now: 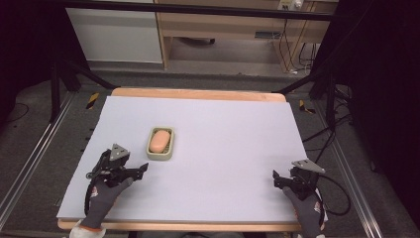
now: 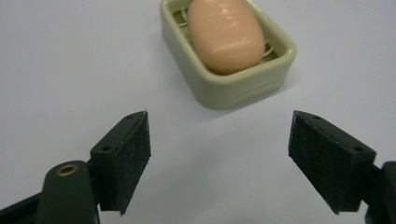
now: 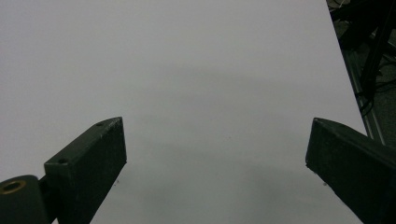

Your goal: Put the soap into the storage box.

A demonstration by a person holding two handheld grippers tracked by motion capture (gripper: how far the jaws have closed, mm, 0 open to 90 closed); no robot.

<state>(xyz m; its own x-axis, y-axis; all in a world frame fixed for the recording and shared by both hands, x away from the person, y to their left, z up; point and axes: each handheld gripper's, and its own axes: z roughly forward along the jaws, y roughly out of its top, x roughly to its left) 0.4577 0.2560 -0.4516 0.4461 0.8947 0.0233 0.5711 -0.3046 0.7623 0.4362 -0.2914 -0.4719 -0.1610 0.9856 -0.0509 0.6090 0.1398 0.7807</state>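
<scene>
- On the left half of the pale grey tabletop, a pale green rectangular soap dish holds an oval peach-pink bar of soap, which lies inside the dish's rim and touches nothing else.
- Just near and left of the dish, the left gripper points toward it; the dish lies just far and slightly right of the tips, with a strip of bare table between them.
- In the left gripper view the jaws stand wide apart and empty, and the soap dish sits ahead of the gap between them, a little right of centre.
- The soap and the dish share one long axis, running near to far and tilted a little to the right at the far end.
- That axis points roughly along the left gripper's reach, so the open jaws would likely straddle the dish's short width.
- At the near right corner, the right gripper sits well apart from the dish, its jaws also spread and holding nothing; in the right gripper view they frame bare tabletop.
- The left gripper is plainly the nearer one, so I judge the reach is its job.
</scene>
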